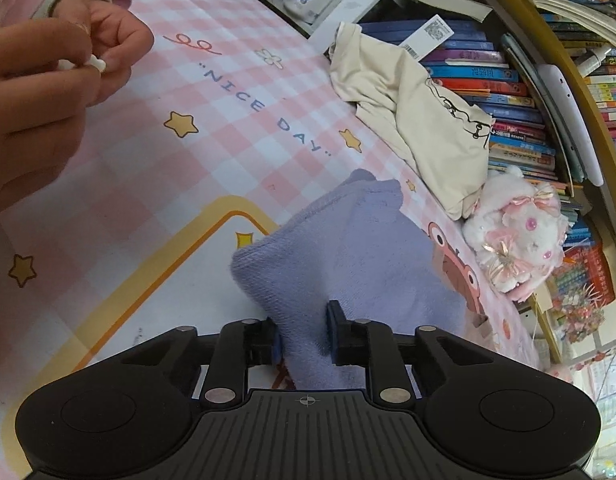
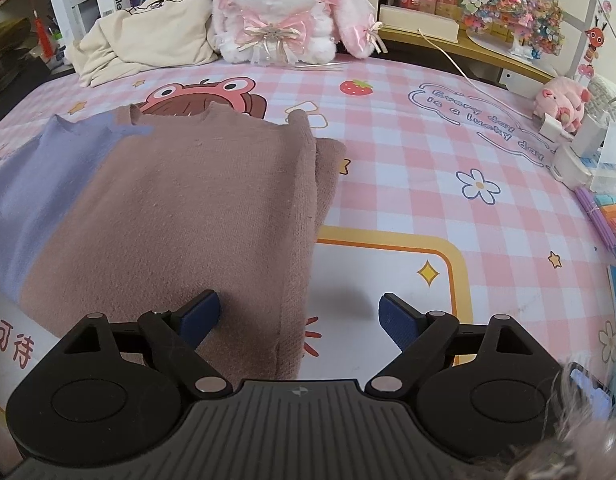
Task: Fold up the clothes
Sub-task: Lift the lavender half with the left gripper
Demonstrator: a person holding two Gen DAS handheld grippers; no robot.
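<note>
Mid-fold: left gripper [image 1: 303, 334] is pinching the purple garment [image 1: 348, 264] at its near edge, right gripper [image 2: 299, 316] is hovering spread over the brown sweater's [image 2: 179, 216] folded near-right edge; cream garment [image 2: 147, 40] is lying unfolded far-left.

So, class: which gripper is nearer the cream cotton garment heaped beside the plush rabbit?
Left, probably. The left gripper grips purple fleece just short of the cream garment; the open right gripper sits farther back.

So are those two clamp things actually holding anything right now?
The left gripper pinches a fold at the near edge of the fuzzy lavender garment. The right gripper, jaws wide open, holds nothing.
</note>
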